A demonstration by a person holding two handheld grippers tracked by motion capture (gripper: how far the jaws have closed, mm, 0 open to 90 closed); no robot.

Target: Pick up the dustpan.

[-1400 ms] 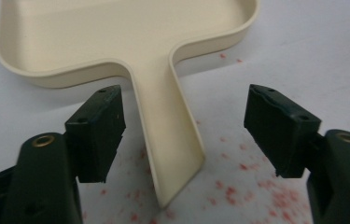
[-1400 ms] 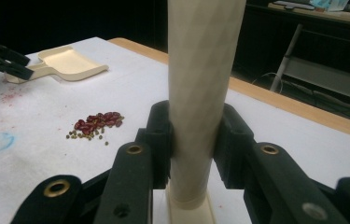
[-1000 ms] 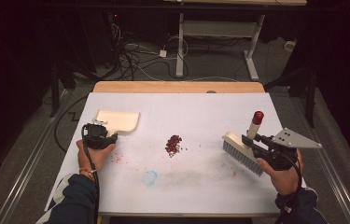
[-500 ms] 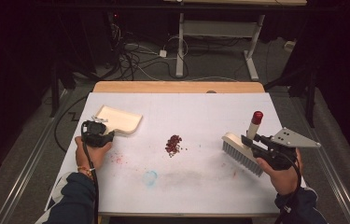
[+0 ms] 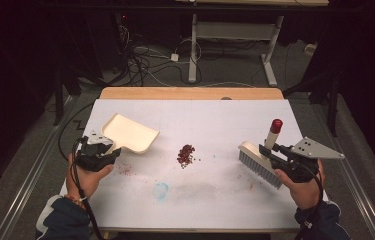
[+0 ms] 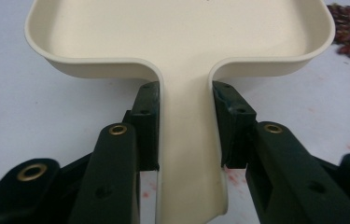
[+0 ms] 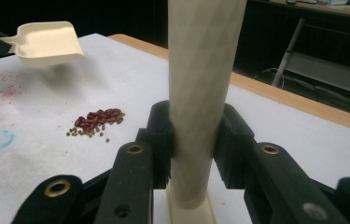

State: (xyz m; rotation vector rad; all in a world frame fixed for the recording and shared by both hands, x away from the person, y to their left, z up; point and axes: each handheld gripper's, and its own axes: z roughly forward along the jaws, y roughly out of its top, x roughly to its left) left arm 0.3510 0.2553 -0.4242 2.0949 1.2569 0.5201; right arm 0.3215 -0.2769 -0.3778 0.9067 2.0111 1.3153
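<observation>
**Dustpan gripped and off the table; brush waiting**

Now that the left gripper [image 6: 184, 126] has its jaws clamped on the flat handle of the cream plastic dustpan [image 5: 129, 133], the sweep looks ready to start. A second ago that pan lay flat near the table's back-left corner and the jaws were closing on the handle; half a second ago it was tipping up. The left gripper view shows both black pads [image 6: 147, 123] pressed against the handle's sides, no gap. The high view shows the pan lifted, tilted and carried nearer the centre, its open lip facing the small pile of dark red beans mixed with tiny green ones [image 5: 186, 154].

The right gripper [image 7: 192, 140] is closed tight on the upright cream handle of the hand brush with pale bristles and a red cap [image 5: 261, 159]. It sits where it sat a second ago, near the right edge, bristle head just above or on the white paper-covered table [image 5: 215, 195]; which, the pictures don't settle.

Pile is mid-table, between the tools and clear of both. A faint blue ring and reddish smears mark the paper in front of it.

Judgement: pickup step done on both sides, nothing swept yet. Next move likely needs the pan lip set flat on the paper just left of the pile, brush coming in from the right. The small green ones may scatter if the lip rides high.
</observation>
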